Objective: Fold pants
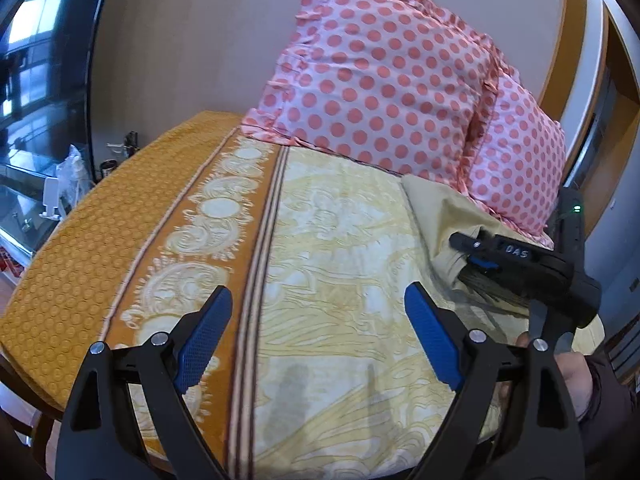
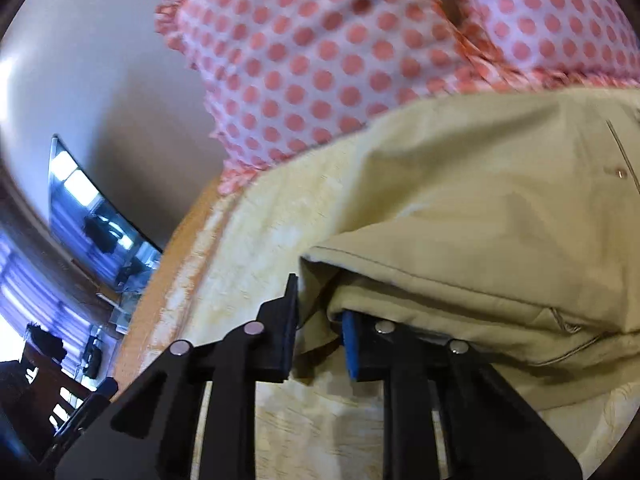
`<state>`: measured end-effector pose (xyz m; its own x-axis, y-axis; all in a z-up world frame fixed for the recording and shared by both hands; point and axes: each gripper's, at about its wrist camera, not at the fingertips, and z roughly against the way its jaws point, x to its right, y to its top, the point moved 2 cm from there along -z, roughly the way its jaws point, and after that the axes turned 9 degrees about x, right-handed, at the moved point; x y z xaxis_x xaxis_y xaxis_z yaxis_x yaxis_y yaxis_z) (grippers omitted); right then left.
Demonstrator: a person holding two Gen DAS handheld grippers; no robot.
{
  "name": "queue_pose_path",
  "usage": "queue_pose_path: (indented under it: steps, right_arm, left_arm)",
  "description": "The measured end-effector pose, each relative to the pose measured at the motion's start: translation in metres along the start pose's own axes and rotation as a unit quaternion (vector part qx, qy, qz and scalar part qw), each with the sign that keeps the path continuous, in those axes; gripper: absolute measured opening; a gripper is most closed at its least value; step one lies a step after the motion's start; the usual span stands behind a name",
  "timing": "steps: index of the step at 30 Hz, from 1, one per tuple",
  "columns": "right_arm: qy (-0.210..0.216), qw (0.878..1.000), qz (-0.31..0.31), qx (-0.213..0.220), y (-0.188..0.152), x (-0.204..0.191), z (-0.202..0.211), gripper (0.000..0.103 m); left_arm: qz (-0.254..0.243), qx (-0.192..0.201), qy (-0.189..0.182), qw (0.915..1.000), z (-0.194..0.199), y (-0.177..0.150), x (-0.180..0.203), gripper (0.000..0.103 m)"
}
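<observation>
On the bed (image 1: 328, 240), which is covered by a yellow and orange patterned bedspread, the khaki pants (image 2: 480, 208) lie bunched just in front of two pink polka-dot pillows (image 1: 380, 80). The right hand-held gripper (image 2: 320, 320) has its fingers narrowed onto a folded edge of the pants, with cloth caught between the blue pads. The left hand-held gripper (image 1: 318, 332) hovers spread wide over bare bedspread, beside the pants, with nothing between its fingers.
</observation>
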<state>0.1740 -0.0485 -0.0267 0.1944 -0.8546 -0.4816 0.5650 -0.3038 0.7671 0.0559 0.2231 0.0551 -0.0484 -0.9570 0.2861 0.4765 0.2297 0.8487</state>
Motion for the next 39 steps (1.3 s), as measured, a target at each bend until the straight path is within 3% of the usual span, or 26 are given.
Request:
queue_pose_path:
  steps: [2,4,5,7,8,9,10,11,13,15,17,19,21,23,26,28,32,33,34,37,39]
  right_arm:
    - [0.022,0.999,0.024,0.012,0.000,-0.016,0.003,0.019]
    - [0.053,0.998,0.029,-0.010,-0.009,-0.028,-0.005,0.019]
    - [0.054,0.997,0.035,-0.034,-0.016,-0.032,-0.013,0.019]
    - [0.050,0.994,0.042,-0.088,-0.033,-0.032,-0.026,0.032]
    - [0.057,0.992,0.039,-0.103,-0.037,-0.030,-0.026,0.033]
    - [0.064,0.991,0.042,-0.111,-0.037,-0.028,-0.019,0.048]
    - [0.082,0.987,0.049,-0.132,-0.038,-0.026,-0.010,0.075]
    - [0.110,0.982,0.051,-0.147,-0.039,-0.023,0.006,0.081]
    - [0.128,0.980,0.075,-0.133,-0.030,-0.013,0.043,0.081]
    - [0.101,0.987,0.095,-0.080,-0.008,0.008,0.078,0.081]
    - [0.014,0.995,0.095,-0.004,0.031,0.052,0.109,0.081]
    - [-0.096,0.991,0.085,0.029,0.064,0.106,0.120,0.078]
    - [-0.161,0.985,0.066,0.019,0.083,0.151,0.118,0.067]
    - [-0.182,0.982,0.054,-0.006,0.093,0.184,0.108,0.064]
    - [-0.190,0.980,0.045,-0.047,0.094,0.213,0.087,0.058]
    - [-0.177,0.980,0.062,-0.060,0.086,0.214,0.082,0.045]
    - [-0.180,0.974,0.128,-0.055,0.078,0.201,0.082,0.048]
    - [-0.184,0.975,0.114,-0.054,0.080,0.207,0.082,0.061]
    - [-0.192,0.975,0.094,-0.054,0.082,0.215,0.083,0.068]
    - [-0.162,0.980,0.102,-0.057,0.077,0.213,0.087,0.057]
    - [-0.159,0.976,0.132,-0.062,0.074,0.201,0.081,0.057]
  left_arm:
    - [0.000,0.002,0.002,1.0000,0.001,0.002,-0.001,0.089]
    - [-0.003,0.002,0.005,1.0000,0.000,0.004,0.001,0.089]
    - [-0.006,-0.001,0.008,1.0000,-0.002,0.004,0.003,0.089]
    - [-0.010,-0.005,0.009,0.9999,-0.005,0.004,0.007,0.089]
    - [-0.014,-0.007,0.008,0.9998,-0.006,0.005,0.011,0.089]
    - [-0.020,-0.009,0.007,0.9997,-0.008,0.006,0.014,0.089]
    - [-0.026,-0.009,0.006,0.9996,-0.009,0.007,0.017,0.089]
    - [-0.035,-0.010,0.005,0.9993,-0.011,0.008,0.022,0.090]
    - [-0.050,-0.008,0.000,0.9987,-0.017,0.013,0.032,0.090]
    - [-0.062,-0.006,-0.009,0.9980,-0.026,0.020,0.045,0.091]
    - [-0.074,-0.005,-0.018,0.9971,-0.037,0.025,0.058,0.092]
    - [-0.087,-0.008,-0.029,0.9958,-0.053,0.029,0.075,0.093]
    - [-0.095,-0.019,-0.034,0.9947,-0.073,0.029,0.090,0.093]
    - [-0.096,-0.033,-0.037,0.9942,-0.088,0.027,0.101,0.093]
    - [-0.090,-0.048,-0.051,0.9934,-0.103,0.020,0.114,0.093]
    - [-0.096,-0.052,-0.047,0.9929,-0.106,0.017,0.117,0.093]
    - [-0.101,-0.060,-0.039,0.9924,-0.111,0.014,0.120,0.093]
    - [-0.100,-0.061,-0.036,0.9925,-0.112,0.015,0.120,0.093]
    - [-0.098,-0.062,-0.034,0.9927,-0.113,0.015,0.120,0.093]
    - [-0.097,-0.064,-0.035,0.9927,-0.114,0.015,0.121,0.093]
    - [-0.101,-0.065,-0.033,0.9922,-0.116,0.013,0.124,0.093]
